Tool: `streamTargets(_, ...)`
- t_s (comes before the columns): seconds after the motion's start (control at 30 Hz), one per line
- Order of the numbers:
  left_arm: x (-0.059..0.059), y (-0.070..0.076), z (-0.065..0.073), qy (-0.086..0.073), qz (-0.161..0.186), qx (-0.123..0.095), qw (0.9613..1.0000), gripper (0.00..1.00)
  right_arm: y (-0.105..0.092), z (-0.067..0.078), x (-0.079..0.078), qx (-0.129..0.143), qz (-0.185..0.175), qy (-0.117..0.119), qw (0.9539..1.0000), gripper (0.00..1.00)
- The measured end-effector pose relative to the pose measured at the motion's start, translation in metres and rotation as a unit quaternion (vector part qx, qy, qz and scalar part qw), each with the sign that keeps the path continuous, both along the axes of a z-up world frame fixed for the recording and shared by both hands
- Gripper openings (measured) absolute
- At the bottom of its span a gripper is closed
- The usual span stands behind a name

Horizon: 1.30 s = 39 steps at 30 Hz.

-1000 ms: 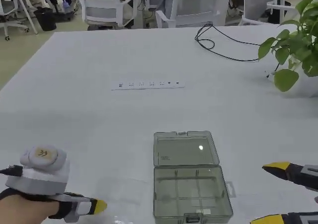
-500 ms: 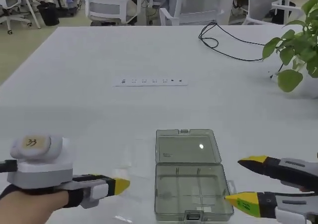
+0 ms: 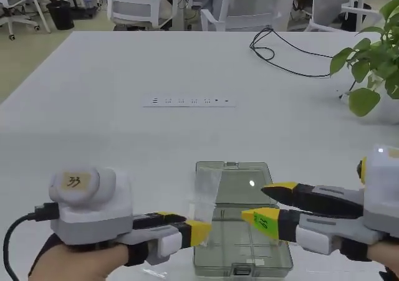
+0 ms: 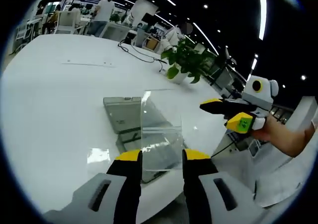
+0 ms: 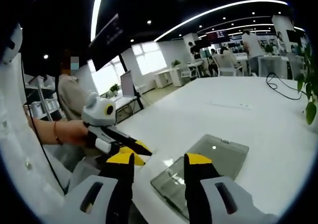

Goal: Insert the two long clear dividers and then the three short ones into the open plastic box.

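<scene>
there, thin clear divider (image 4: 160, 129), upright

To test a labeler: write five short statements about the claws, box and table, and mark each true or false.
1. The left claw holds a clear divider. True.
2. The right claw grips a divider too. False: its jaws stand open with nothing between them.
3. The lid of the box is shut. False: it lies open behind the box.
4. A power strip lies on the table beyond the box. True.
5. The plant stands at the table's left side. False: it is on the right in the head view.
</scene>
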<state>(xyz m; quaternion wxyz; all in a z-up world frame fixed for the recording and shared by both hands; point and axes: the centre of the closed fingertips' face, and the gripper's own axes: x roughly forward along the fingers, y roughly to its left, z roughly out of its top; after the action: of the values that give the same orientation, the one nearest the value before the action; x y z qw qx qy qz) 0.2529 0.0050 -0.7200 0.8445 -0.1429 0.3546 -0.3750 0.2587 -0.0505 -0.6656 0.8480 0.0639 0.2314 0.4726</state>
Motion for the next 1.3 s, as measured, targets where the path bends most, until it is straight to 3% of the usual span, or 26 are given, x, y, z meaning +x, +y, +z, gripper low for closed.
streamTargets(0.1, -0.001, -0.009, 0.004, -0.007, -0.006, -0.006, 0.9999, 0.30, 0.000, -0.007, 0.002, -0.002, -0.022, 0.030, 0.9993, 0.36)
streamTargets(0.2, -0.002, -0.015, 0.008, -0.013, -0.011, -0.009, 0.9998, 0.30, -0.001, -0.011, 0.003, 0.003, -0.042, 0.045, 0.9981, 0.30)
streamTargets(0.4, -0.003, -0.025, 0.010, -0.036, -0.030, 0.005, 0.9989, 0.30, 0.005, -0.017, 0.002, 0.005, -0.052, 0.059, 0.9969, 0.26)
streamTargets(0.5, -0.004, -0.029, 0.013, -0.048, -0.039, 0.010, 0.9980, 0.30, 0.007, -0.020, 0.002, 0.016, -0.062, 0.077, 0.9950, 0.23)
streamTargets(0.77, -0.004, -0.032, 0.014, -0.057, -0.050, 0.016, 0.9970, 0.30, 0.010, -0.021, 0.003, 0.028, -0.077, 0.097, 0.9919, 0.16)
streamTargets(0.83, -0.003, -0.032, 0.015, -0.061, -0.049, 0.017, 0.9968, 0.30, 0.009, -0.023, 0.003, 0.030, -0.083, 0.105, 0.9905, 0.09)
streamTargets(0.9, -0.003, -0.033, 0.016, -0.065, -0.049, 0.019, 0.9965, 0.31, 0.011, -0.022, 0.003, 0.045, -0.101, 0.126, 0.9858, 0.08)
streamTargets(0.97, -0.004, -0.033, 0.014, -0.063, -0.051, 0.020, 0.9965, 0.27, 0.011, -0.022, 0.005, 0.041, -0.110, 0.118, 0.9861, 0.07)
streamTargets(1.0, -0.003, -0.033, 0.013, -0.064, -0.051, 0.021, 0.9964, 0.27, 0.012, -0.022, 0.004, 0.042, -0.110, 0.125, 0.9852, 0.07)
streamTargets(1.1, -0.004, -0.034, 0.015, -0.059, -0.050, 0.010, 0.9969, 0.31, 0.011, -0.022, 0.005, 0.042, -0.113, 0.126, 0.9846, 0.07)
streamTargets(1.3, -0.007, -0.037, 0.014, -0.063, -0.061, 0.013, 0.9961, 0.33, 0.010, -0.021, 0.007, 0.041, -0.112, 0.130, 0.9843, 0.07)
